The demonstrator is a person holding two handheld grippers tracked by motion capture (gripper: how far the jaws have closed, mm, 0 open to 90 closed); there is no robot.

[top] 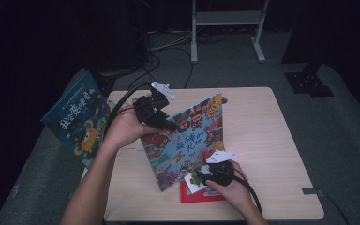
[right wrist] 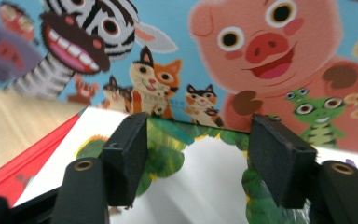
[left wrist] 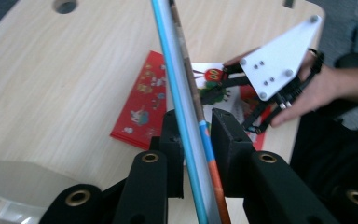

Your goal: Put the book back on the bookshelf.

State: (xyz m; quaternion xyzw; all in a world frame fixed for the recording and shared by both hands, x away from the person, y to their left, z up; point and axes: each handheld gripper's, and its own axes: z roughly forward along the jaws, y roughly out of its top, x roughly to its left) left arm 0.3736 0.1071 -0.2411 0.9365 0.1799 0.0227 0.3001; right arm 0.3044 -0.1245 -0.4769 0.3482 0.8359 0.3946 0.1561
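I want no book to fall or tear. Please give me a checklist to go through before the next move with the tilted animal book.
1. Left claw closed on the edge of the blue animal-cover picture book: ok.
2. That book lifted off the books below: ok; it stands tilted.
3. Right claw at the white caterpillar picture book: ok; its jaws stand apart.
4. Grip on the white book: cannot tell.
5. Flat red book lying underneath on the light wooden table: ok.
6. Dark blue book fully on the table: not ok; it overhangs the left edge.

red book [top: 201,194] partly under white book [top: 196,184]
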